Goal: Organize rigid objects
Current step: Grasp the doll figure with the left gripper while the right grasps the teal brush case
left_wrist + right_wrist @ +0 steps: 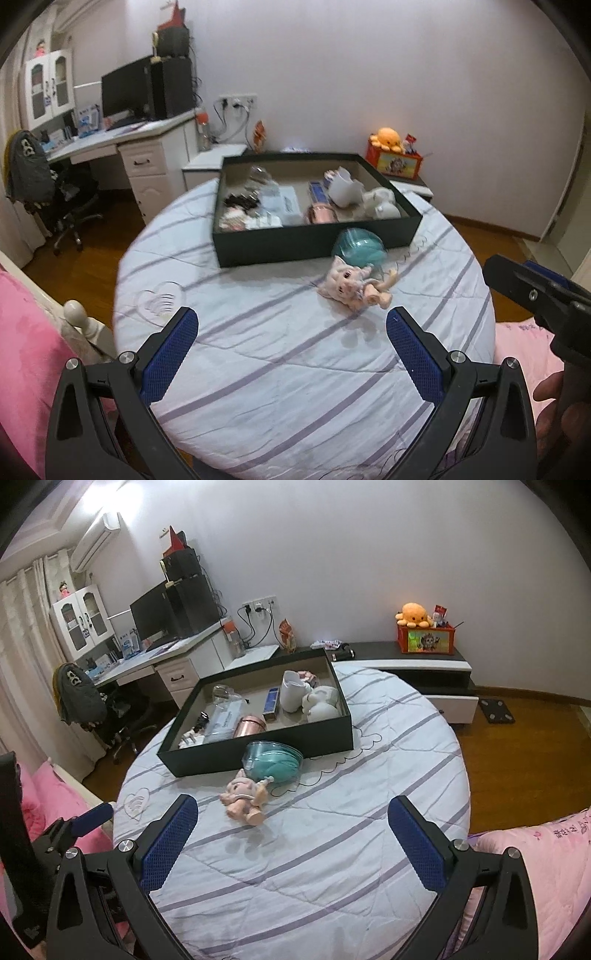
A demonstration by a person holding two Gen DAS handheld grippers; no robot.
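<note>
A: We hold the left claw (291, 347) and the right claw (291, 834) spread wide and empty above the striped white bedspread (295, 867).

B: The small pink plastic doll (245, 799) lies ahead of both, touching the teal domed container (275, 762) beside the dark green cardboard box (258, 749).

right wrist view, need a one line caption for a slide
Open right gripper hovers over the striped bed cover, facing a pink doll and teal bowl beside a dark tray of objects.
</note>
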